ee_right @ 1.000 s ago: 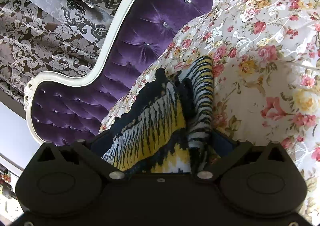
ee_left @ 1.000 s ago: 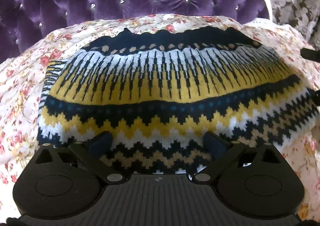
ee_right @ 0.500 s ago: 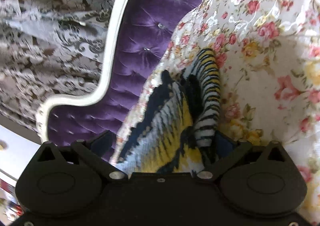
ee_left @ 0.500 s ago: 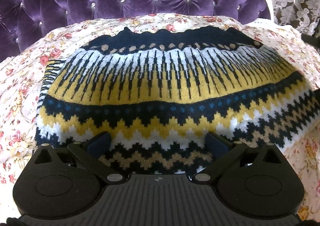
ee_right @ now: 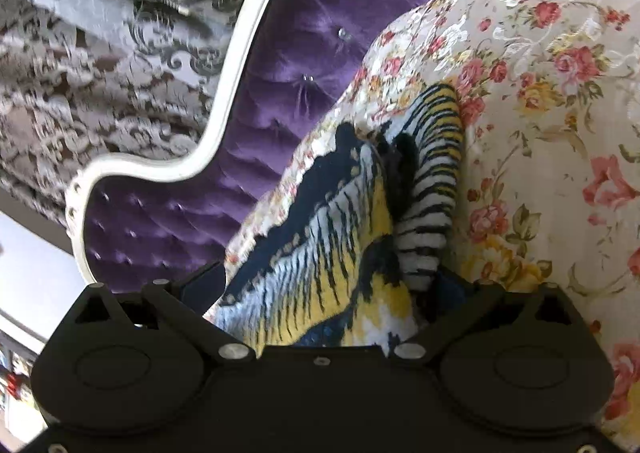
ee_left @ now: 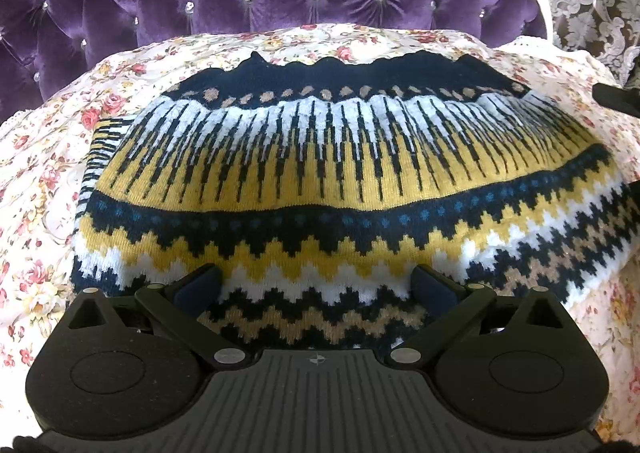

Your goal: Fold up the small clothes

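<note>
A knitted sweater with navy, yellow, white and tan zigzag bands lies folded on the floral bedspread. My left gripper is open, its fingers wide apart over the sweater's near edge, low and close to the knit. In the right wrist view the sweater is seen edge-on, with a striped sleeve beside it. My right gripper is open with the sweater's side edge between its spread fingers; whether they touch it is hidden.
A purple tufted headboard with a white frame stands behind the bed. Grey damask curtain hangs beyond it. The other gripper's dark tip shows at the sweater's right edge.
The left gripper has barely moved. The right wrist view has tilted and shifted a little along the sweater's edge. Both grippers stay open.
</note>
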Demonstrator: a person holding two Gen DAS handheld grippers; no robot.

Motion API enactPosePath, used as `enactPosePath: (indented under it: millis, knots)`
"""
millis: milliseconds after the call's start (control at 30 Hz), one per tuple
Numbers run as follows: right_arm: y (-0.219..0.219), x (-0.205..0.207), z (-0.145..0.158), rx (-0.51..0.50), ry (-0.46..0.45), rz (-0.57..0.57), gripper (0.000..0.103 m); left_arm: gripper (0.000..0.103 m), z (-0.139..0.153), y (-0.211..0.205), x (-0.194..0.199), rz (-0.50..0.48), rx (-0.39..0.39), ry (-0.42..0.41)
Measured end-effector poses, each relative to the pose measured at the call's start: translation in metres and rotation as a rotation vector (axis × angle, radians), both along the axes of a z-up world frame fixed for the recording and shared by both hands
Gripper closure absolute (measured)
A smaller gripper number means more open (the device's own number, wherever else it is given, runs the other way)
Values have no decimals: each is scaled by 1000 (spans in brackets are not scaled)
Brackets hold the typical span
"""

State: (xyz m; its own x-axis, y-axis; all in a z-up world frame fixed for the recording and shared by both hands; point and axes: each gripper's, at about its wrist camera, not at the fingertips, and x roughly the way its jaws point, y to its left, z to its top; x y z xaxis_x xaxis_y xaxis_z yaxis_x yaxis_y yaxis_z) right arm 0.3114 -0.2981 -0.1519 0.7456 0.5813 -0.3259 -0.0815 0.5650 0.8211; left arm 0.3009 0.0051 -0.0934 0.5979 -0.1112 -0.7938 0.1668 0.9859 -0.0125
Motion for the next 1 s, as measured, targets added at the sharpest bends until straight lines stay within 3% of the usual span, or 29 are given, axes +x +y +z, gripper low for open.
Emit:
enactPosePath:
  millis: [200,267,500,767,833,1000]
  knots:
    - [1,-1,2,-20,4,18,2,2,5,-4,2,9,18,21]
    - [0,0,1,-18,12,18,4,10,11,-6,4,0,25,25]
    - [-6,0,-1,21,27,7,7,10,37,-22,23,7,17,-30]
    - [-7,1,-1,14,27,21,7,10,28,-43,59,11,39,-19]
    - [-5,1,0,-3,28,18,12,10,20,-44,66,25,34,5]
    - [-6,3,-4,-42,38,10,44,7,10,-42,70,48,9,14]
